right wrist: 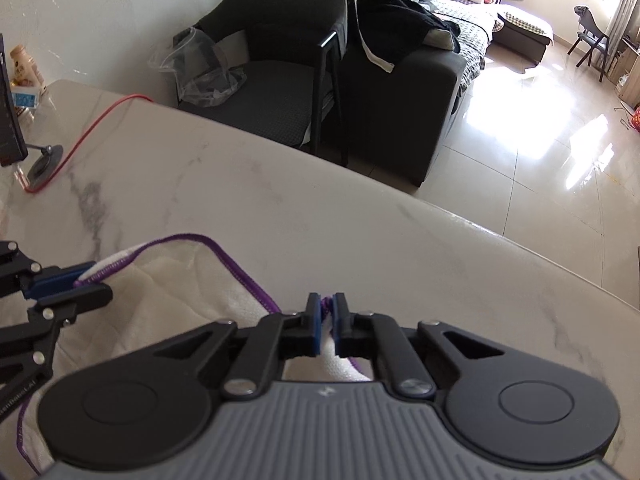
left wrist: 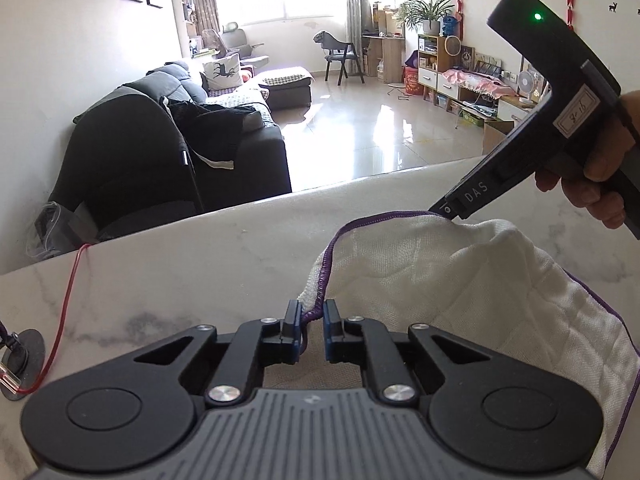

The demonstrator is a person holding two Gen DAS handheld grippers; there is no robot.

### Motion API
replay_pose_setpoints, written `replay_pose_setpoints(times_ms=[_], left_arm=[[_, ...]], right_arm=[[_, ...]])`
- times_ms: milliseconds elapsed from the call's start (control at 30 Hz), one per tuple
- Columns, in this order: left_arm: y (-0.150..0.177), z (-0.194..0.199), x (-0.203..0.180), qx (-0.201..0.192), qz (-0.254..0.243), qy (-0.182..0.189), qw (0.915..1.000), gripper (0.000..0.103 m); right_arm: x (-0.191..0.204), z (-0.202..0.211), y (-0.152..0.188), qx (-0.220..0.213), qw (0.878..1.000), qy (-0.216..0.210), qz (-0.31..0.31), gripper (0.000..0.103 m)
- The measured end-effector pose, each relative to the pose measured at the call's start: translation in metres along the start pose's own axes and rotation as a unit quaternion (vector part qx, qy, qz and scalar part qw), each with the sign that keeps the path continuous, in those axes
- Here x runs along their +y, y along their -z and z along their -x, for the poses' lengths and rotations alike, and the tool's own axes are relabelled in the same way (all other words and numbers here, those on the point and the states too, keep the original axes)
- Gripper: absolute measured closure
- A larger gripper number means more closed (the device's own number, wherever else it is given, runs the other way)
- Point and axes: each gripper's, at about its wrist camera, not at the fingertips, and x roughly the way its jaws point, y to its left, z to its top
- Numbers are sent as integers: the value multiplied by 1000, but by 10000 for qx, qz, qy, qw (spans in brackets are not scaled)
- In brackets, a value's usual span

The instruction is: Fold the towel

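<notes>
A white towel (left wrist: 460, 280) with purple edging lies rumpled on the marble table (left wrist: 180, 280). My left gripper (left wrist: 312, 312) is shut on a purple-edged corner of it, low over the table. In the right wrist view the same left gripper (right wrist: 76, 280) pinches that corner at the far left. My right gripper (right wrist: 327, 304) is shut on another stretch of the towel (right wrist: 160, 300) edge, with white cloth bunched between its blue pads. In the left wrist view the right gripper (left wrist: 444, 210) meets the towel's far edge, held by a hand (left wrist: 592, 184).
A red cable (right wrist: 92, 128) runs across the table (right wrist: 280, 220) to a round black stand base (right wrist: 44, 164) at the left. A black chair (right wrist: 280, 80) and a dark sofa (right wrist: 400, 100) stand beyond the table's far edge. A bottle (right wrist: 24, 64) sits far left.
</notes>
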Motion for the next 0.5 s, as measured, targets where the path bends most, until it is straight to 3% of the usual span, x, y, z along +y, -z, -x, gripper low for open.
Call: replay_pose_setpoints(times_ms=[300, 500], left_arm=[[-15, -3, 12, 0, 201, -265, 9994, 93], [-23, -18, 17, 80, 324, -589, 9977, 93]], right_arm=[[-23, 38, 9, -721, 9946, 615, -429, 97], [-37, 40, 16, -873, 9876, 1152, -613, 97]])
